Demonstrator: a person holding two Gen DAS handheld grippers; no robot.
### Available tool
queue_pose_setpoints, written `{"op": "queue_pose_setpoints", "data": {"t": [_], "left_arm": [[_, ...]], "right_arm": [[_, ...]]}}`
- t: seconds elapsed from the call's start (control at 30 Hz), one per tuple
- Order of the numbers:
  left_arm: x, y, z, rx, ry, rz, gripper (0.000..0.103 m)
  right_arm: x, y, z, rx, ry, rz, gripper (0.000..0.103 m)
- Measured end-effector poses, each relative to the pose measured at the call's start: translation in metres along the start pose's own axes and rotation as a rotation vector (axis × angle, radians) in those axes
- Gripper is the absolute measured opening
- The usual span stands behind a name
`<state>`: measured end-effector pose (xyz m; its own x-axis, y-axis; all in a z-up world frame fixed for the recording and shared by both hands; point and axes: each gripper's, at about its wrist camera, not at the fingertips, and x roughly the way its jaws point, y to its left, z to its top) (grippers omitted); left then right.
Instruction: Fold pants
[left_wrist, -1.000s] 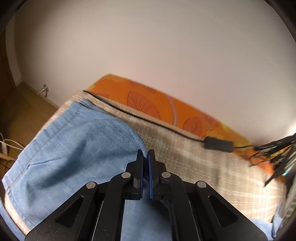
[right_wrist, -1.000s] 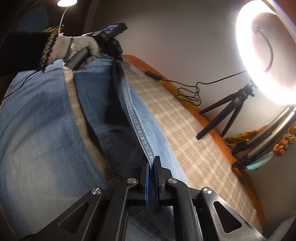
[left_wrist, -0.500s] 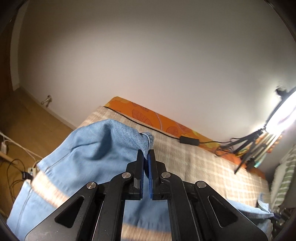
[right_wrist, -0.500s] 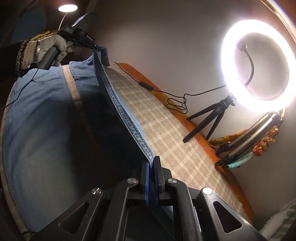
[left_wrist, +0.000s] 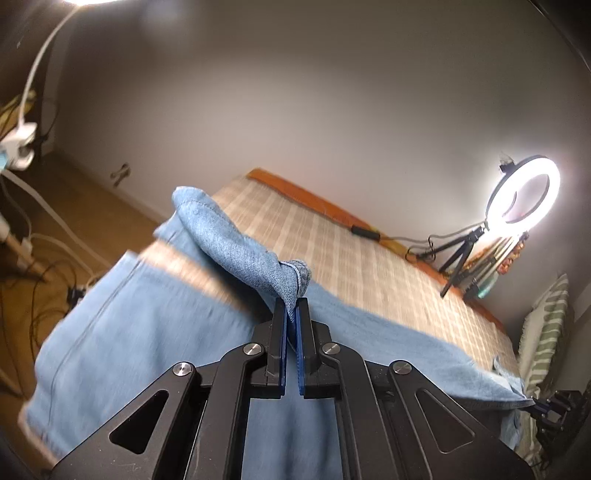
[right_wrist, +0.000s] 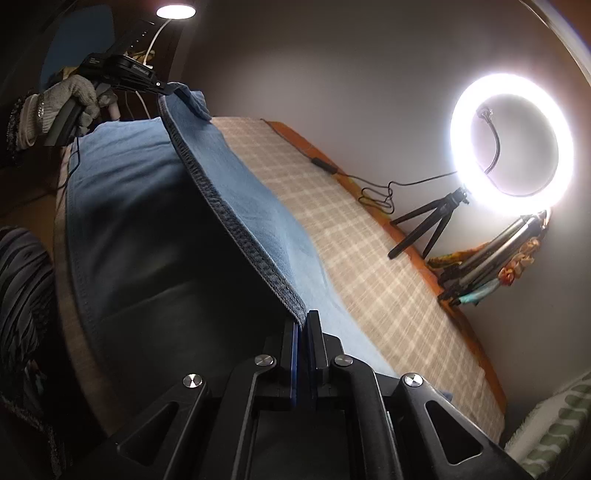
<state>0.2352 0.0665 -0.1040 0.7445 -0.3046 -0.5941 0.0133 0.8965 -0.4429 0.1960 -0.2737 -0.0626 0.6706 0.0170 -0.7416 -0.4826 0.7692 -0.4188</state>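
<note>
Light blue denim pants (left_wrist: 155, 332) lie on a bed with a beige plaid cover (left_wrist: 354, 258). My left gripper (left_wrist: 291, 310) is shut on a corner of the pants and holds it lifted above the bed. My right gripper (right_wrist: 303, 325) is shut on the stitched edge of the pants (right_wrist: 236, 221). That edge is stretched taut in the air between both grippers. The left gripper (right_wrist: 173, 88), in a gloved hand, shows at the top left of the right wrist view. The right gripper (left_wrist: 554, 406) shows at the lower right of the left wrist view.
A lit ring light (right_wrist: 511, 136) on a small black tripod (right_wrist: 432, 225) stands at the bed's far side against the wall, with a cable (right_wrist: 376, 192) along the orange bed edge (left_wrist: 317, 199). A striped pillow (left_wrist: 546, 325) lies at the right. Cables lie on the wooden floor (left_wrist: 55, 266).
Both grippers have risen, lifting the held edge of the pants off the bed. The edge went from lying slack on the cloth to stretched taut in the air.
</note>
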Motion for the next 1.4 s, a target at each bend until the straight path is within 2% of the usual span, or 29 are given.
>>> {"op": "queue_pose_setpoints", "data": {"t": [0.27,0.43,0.47,0.53,0.63,0.7,0.77,0.8,0.83,0.87,0.9,0.93,1.1,1.2,1.23,1.27,1.3,1.4], "left_arm": [[-0.037,0.026,-0.052,-0.033,0.021,0.006,0.003],[-0.04,0.045,-0.075,-0.045,0.066,0.028,0.003],[-0.04,0.046,-0.077,-0.031,0.074,0.032,0.003],[-0.04,0.038,-0.078,0.062,0.086,0.071,0.006],[-0.045,0.036,-0.076,0.086,0.081,0.104,0.013],[-0.052,0.034,-0.072,0.114,0.057,0.178,0.013],[-0.057,0.032,-0.067,0.137,0.041,0.187,0.014],[-0.057,0.029,-0.063,0.158,0.036,0.191,0.016],[-0.056,0.029,-0.06,0.177,0.044,0.191,0.028],[-0.05,0.026,-0.056,0.201,0.068,0.193,0.047],[-0.042,0.022,-0.052,0.229,0.086,0.204,0.052],[-0.034,0.016,-0.05,0.263,0.09,0.217,0.052],[0.015,0.002,-0.05,0.406,0.192,0.286,0.052],[0.034,0.008,-0.051,0.429,0.229,0.308,0.051],[0.036,0.01,-0.05,0.423,0.233,0.303,0.039],[0.038,0.015,-0.05,0.405,0.236,0.295,0.017],[0.039,0.021,-0.049,0.381,0.232,0.288,0.009],[0.032,0.034,-0.046,0.302,0.205,0.221,0.003]], "right_arm": [[-0.027,0.04,-0.023,0.044,0.035,0.046,0.002],[-0.022,0.064,-0.039,0.049,0.077,0.068,0.002],[-0.02,0.067,-0.041,0.051,0.082,0.065,0.002],[-0.017,0.07,-0.044,0.062,0.089,0.067,0.002],[-0.011,0.071,-0.046,0.071,0.1,0.068,0.002],[-0.009,0.073,-0.048,0.068,0.104,0.063,0.002],[-0.008,0.072,-0.049,0.079,0.106,0.069,0.002],[-0.007,0.072,-0.049,0.087,0.106,0.072,0.002],[-0.006,0.071,-0.049,0.091,0.108,0.075,0.002],[-0.005,0.071,-0.049,0.095,0.108,0.077,0.002],[-0.005,0.071,-0.049,0.097,0.108,0.077,0.002],[-0.004,0.071,-0.049,0.098,0.107,0.077,0.002],[-0.005,0.07,-0.048,0.114,0.097,0.075,0.002],[-0.007,0.068,-0.048,0.119,0.088,0.073,0.002],[-0.007,0.068,-0.047,0.12,0.086,0.072,0.002],[-0.007,0.068,-0.047,0.121,0.085,0.072,0.002],[-0.006,0.067,-0.047,0.122,0.083,0.073,0.002],[-0.006,0.067,-0.047,0.126,0.083,0.074,0.002]]}}
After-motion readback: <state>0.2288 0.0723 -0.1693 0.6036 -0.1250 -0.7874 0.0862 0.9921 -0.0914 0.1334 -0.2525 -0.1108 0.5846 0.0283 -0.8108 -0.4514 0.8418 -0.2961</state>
